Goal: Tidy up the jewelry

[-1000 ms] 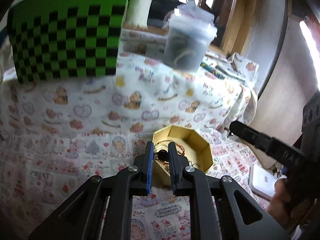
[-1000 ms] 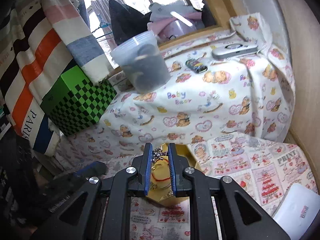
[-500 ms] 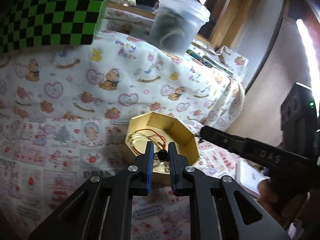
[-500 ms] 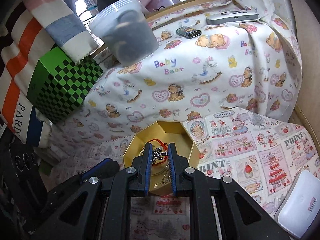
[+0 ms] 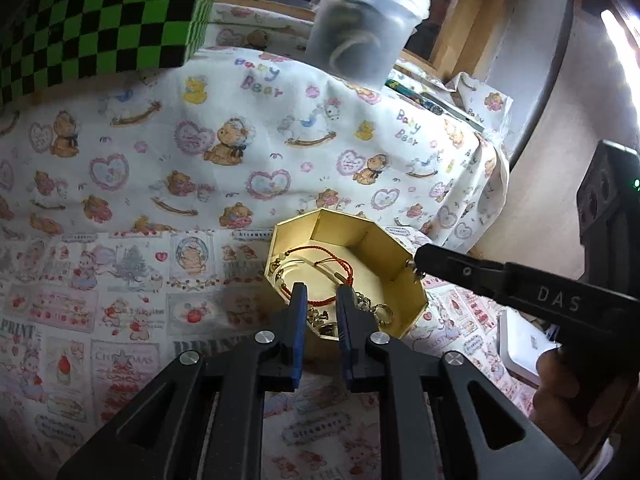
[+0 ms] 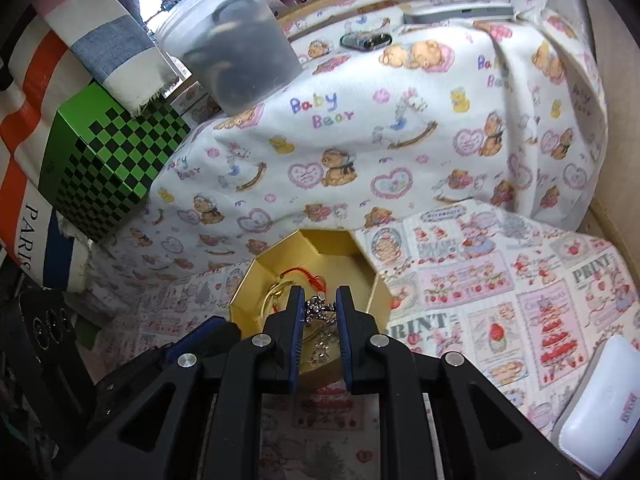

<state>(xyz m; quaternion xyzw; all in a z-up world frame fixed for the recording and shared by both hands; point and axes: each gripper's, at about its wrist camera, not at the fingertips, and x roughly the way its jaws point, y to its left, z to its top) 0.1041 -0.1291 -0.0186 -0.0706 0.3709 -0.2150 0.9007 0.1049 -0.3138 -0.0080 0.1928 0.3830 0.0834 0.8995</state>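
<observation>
A gold octagonal box sits open on the patterned cloth, with a red cord bracelet and gold and silver pieces inside. My left gripper hangs over the box's near rim, shut on a small dark metal piece. My right gripper is over the box too, shut on a silver chain that dangles into it. In the left wrist view the right gripper's finger reaches over the box's right rim. The left gripper's blue-padded finger shows at the lower left of the right wrist view.
A green and black checkered box and a translucent plastic tub stand behind on the raised bear-print cloth. A lighter lies further back. A white case lies at the right. A person's hand holds the right gripper.
Both grippers have sunk and tipped toward the gold box, which now looks closer and larger. Each still holds its piece, now right over the box's inside.
</observation>
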